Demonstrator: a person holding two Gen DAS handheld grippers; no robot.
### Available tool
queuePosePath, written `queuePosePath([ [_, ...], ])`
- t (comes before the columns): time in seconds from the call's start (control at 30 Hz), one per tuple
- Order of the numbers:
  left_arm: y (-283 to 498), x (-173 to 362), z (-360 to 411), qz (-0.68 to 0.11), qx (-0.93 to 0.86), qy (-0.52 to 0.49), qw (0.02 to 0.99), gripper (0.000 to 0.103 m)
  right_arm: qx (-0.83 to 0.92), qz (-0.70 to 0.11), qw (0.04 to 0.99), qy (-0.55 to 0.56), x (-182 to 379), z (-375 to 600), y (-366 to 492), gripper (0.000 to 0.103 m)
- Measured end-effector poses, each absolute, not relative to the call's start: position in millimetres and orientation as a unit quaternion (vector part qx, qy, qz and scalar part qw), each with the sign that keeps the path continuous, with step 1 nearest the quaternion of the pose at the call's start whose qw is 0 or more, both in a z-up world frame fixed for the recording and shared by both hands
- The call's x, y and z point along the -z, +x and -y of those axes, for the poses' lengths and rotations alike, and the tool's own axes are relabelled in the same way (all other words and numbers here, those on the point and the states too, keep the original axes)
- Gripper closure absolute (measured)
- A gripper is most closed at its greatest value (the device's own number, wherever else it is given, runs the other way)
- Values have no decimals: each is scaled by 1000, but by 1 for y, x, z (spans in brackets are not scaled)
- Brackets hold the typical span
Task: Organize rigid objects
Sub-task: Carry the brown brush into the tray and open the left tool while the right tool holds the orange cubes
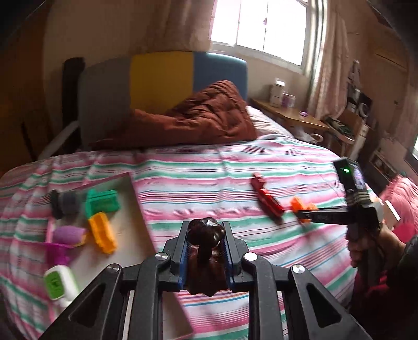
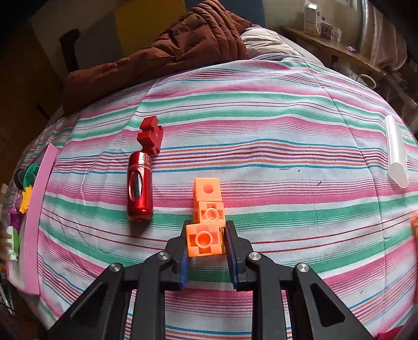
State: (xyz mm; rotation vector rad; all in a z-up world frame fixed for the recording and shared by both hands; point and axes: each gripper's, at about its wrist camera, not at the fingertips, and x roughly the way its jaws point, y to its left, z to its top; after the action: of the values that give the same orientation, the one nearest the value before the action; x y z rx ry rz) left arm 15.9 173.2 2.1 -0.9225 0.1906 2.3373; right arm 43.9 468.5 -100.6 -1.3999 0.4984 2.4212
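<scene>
A bed [image 2: 261,125] with a pink, green and white striped cover fills both views. At its far end lies a heaped brown quilt [image 1: 203,115] against a grey, yellow and blue headboard [image 1: 162,78], with a window [image 1: 261,23] above and a wooden side table [image 1: 292,115] to the right.

On the left of the bed sits a pale tray [image 1: 130,209] with a pink rim. It holds a green block [image 1: 103,202], an orange-yellow block [image 1: 102,231], a dark grey cylinder [image 1: 65,202], a purple roll [image 1: 69,234], a magenta piece [image 1: 56,252] and, at the near edge, a white and green gadget [image 1: 57,282].

Mid-bed lies a red metal capsule [image 2: 139,185], and just beyond its far end a red notched block [image 2: 150,134]; whether they touch is unclear. A clear tube [image 2: 397,151] lies far right.

The left gripper [image 1: 205,235] is clenched on a glossy dark brown piece [image 1: 206,232], lifted clear of the cover, just right of the tray's near corner.

The right gripper [image 2: 206,238] is closed on the nearest of three linked orange cubes [image 2: 207,217], low over the cover, right of the capsule. In the left view a hand [image 1: 365,235] carries this gripper at the right edge.
</scene>
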Motion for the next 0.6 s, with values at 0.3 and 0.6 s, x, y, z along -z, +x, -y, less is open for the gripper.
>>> queuePosePath([
  [0.3,5,8,-122,-55,-890,-376,253,82,-844,-167,152,-486,101,-467,45,79],
  [0.6,7,23,-71,-36,-887,-399,231,82,-845,-161,153,-487,102,-466,46,79],
])
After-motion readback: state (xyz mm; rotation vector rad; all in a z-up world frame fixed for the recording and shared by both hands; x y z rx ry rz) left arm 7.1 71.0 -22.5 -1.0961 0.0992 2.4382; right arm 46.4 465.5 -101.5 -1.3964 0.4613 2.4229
